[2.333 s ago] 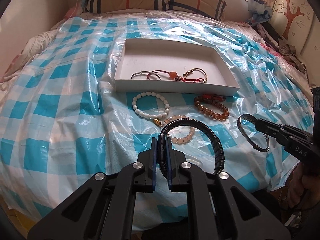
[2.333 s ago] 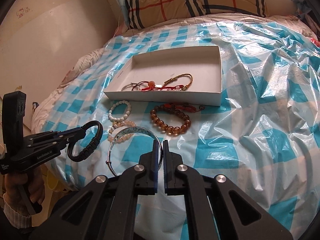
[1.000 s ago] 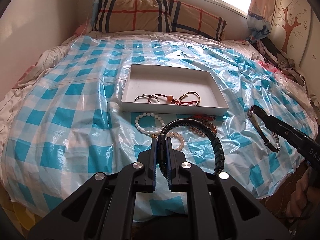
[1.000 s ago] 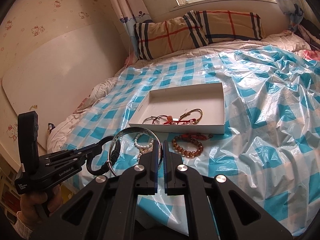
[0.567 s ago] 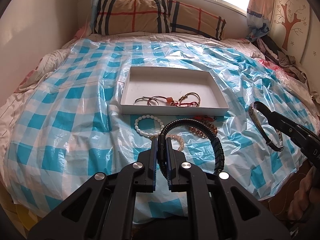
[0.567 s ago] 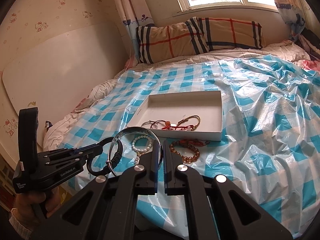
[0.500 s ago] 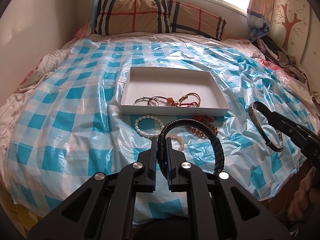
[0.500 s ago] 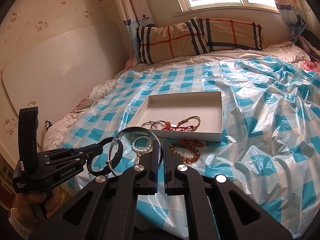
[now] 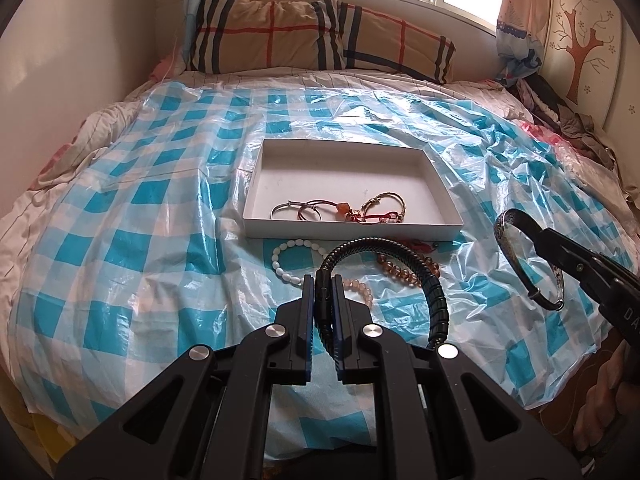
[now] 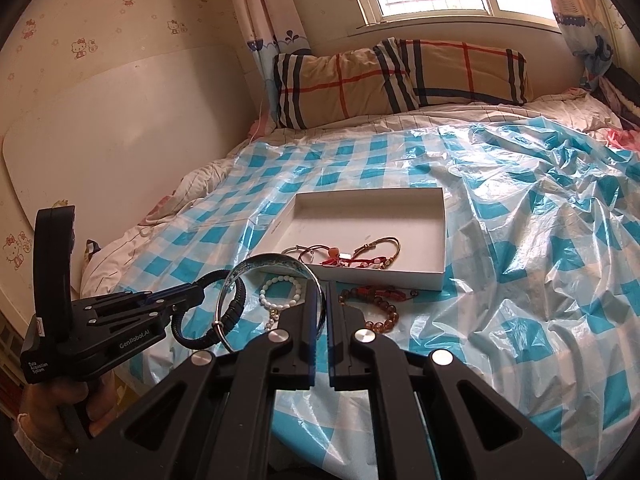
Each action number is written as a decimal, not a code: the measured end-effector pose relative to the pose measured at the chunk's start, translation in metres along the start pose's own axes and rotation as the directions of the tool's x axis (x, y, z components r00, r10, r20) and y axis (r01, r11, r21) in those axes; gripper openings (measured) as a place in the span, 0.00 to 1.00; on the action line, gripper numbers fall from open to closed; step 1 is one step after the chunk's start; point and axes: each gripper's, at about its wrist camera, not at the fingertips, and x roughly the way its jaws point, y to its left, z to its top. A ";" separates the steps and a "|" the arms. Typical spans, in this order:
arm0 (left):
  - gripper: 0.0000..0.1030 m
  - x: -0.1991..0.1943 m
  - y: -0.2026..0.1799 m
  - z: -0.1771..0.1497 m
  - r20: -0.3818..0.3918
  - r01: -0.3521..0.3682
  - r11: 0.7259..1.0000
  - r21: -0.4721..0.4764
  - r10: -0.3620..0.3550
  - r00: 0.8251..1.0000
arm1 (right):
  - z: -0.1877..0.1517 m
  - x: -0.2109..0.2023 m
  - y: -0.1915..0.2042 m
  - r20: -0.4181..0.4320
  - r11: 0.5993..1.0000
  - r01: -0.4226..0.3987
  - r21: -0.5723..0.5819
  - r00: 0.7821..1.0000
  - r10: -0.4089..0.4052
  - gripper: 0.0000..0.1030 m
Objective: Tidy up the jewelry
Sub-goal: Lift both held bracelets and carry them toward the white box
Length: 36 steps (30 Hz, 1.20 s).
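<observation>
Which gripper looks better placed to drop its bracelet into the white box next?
Probably left: left gripper, holding the black braided bracelet, points squarely at the white box; right gripper with the silver bangle sits off-side.

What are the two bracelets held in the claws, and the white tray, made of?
Black bracelet: apparently braided leather or cord, matte, ribbed.
Bangle: looks like metal, a thin rigid band with a patterned, glossy face.
White tray: likely cardboard, with flat matte walls and sharp corners.

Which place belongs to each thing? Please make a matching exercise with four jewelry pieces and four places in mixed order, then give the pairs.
1. black braided bracelet
2. silver bangle
3. white bead bracelet
4. gold bangle

A. inside the white box
B. on the plastic sheet
C. in the left gripper
D. in the right gripper

Pairs: 1-C, 2-D, 3-B, 4-A
</observation>
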 end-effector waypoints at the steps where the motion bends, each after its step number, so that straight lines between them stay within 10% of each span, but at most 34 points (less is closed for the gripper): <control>1: 0.07 0.001 0.001 0.002 0.001 0.000 1.000 0.000 0.000 1.000 | 0.000 0.000 0.000 0.000 1.000 0.000 0.000 1.000 0.000 0.05; 36: 0.07 0.060 -0.001 0.033 0.011 -0.014 1.000 -0.008 0.014 1.000 | 0.026 0.057 -0.027 -0.002 1.000 0.028 -0.008 1.000 -0.028 0.05</control>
